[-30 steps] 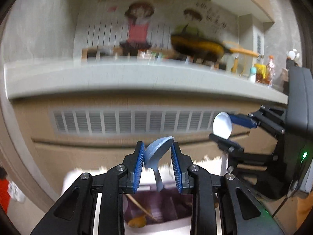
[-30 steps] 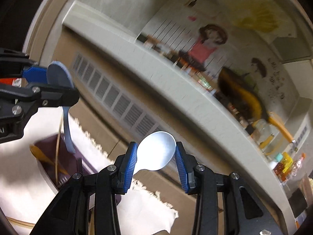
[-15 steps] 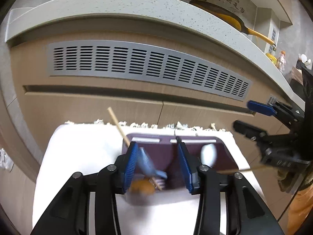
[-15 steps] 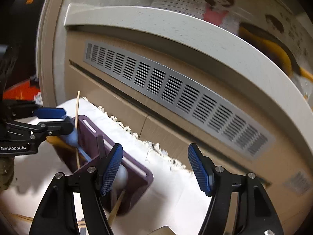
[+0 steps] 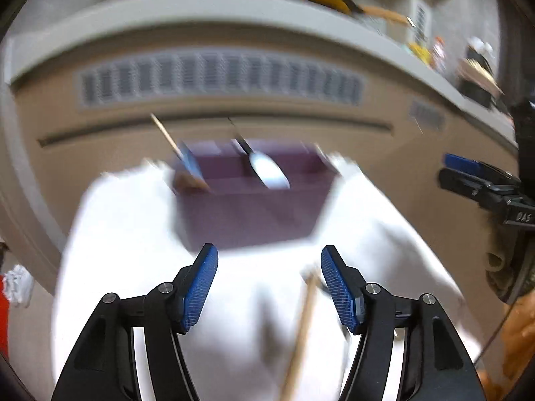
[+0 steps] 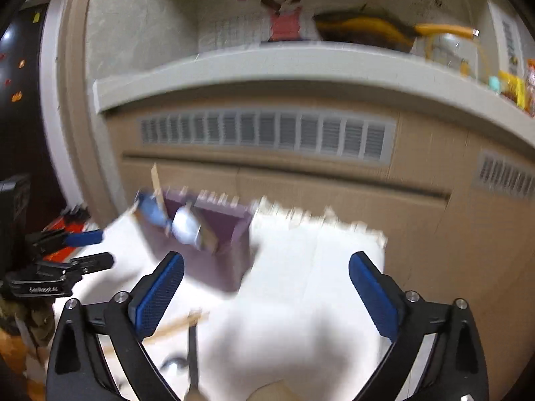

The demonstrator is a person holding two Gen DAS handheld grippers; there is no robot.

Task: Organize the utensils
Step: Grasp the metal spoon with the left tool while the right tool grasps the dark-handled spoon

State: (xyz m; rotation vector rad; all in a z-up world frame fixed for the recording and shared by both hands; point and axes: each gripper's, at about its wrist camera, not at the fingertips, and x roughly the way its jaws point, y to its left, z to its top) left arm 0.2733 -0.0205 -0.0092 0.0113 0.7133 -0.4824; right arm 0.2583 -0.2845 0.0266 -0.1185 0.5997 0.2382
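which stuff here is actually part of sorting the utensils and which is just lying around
Part of the job:
- purple organizer box
- blue spoon in the box
- white spoon in the box
- wooden utensil loose on the white cloth
- left claw and right claw, both open and empty

Just lying about:
- yellow pan on the counter
- bottles at the counter's far right
- wall drawing

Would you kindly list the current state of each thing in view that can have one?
left gripper: open, empty
right gripper: open, empty
purple organizer: holds utensils, on the white cloth
blue spoon: in the organizer, tilted
white spoon: in the organizer, tilted
wooden stick: loose on the cloth
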